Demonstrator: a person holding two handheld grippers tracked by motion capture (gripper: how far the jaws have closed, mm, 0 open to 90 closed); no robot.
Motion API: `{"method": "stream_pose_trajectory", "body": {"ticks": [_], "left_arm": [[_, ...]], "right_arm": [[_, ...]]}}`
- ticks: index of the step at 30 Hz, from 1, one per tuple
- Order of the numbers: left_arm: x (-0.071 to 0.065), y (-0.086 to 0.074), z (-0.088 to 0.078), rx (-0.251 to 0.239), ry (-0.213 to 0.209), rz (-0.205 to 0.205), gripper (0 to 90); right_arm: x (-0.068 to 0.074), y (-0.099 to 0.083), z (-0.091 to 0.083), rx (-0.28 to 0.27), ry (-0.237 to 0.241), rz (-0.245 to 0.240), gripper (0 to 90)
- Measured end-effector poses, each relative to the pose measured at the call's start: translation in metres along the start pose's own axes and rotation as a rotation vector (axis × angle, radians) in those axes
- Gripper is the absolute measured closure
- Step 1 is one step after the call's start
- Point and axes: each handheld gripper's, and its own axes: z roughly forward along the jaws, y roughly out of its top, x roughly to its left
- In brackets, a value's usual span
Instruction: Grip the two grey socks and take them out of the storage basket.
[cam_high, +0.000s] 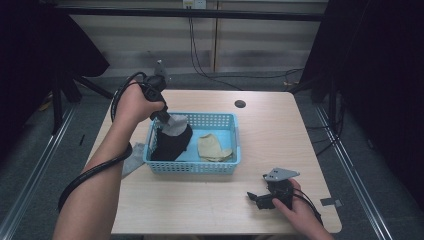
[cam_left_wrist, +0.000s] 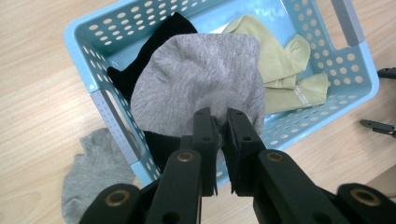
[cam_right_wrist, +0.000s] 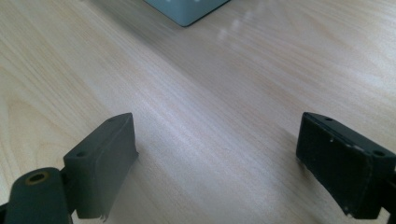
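Near right on the bench (cam_high: 210, 200), the right hand-held gripper (cam_high: 260, 198) rests with jaws spread and empty — farther left, the left hand-held gripper (cam_left_wrist: 219, 133) pinches a grey sock (cam_left_wrist: 201, 79) above the blue basket (cam_high: 220, 167).

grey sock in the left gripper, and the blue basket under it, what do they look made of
The grey sock, pinched in the left gripper, looks like soft knit fabric, matte: fine ribbing shows and it drapes limply. The blue basket looks like moulded plastic, slightly glossy: rows of punched holes, rigid rim, light sheen on its floor.
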Motion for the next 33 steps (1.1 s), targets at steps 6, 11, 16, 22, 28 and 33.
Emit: {"method": "stream_pose_trajectory", "body": {"ticks": [6,11,16,22,28,33], "left_arm": [[0.002,0.000,-0.005,-0.003,0.002,-0.002,83.6],[0.006,-0.003,-0.008,-0.004,0.011,-0.006,83.5],[0.010,-0.006,-0.014,-0.017,0.021,-0.023,83.5],[0.015,-0.009,-0.021,-0.024,0.026,-0.023,83.5],[0.021,-0.014,-0.022,-0.021,0.030,-0.033,83.5],[0.029,-0.020,-0.021,-0.021,0.035,-0.052,83.4]], "right_arm": [[0.000,0.000,0.000,0.000,0.000,0.000,11.6],[0.000,0.000,0.000,0.000,0.000,0.000,11.6],[0.000,0.000,0.000,0.000,0.000,0.000,11.6],[0.000,0.000,0.000,0.000,0.000,0.000,11.5],[0.000,0.000,0.000,0.000,0.000,0.000,11.6],[0.000,0.000,0.000,0.000,0.000,0.000,11.6]]}}
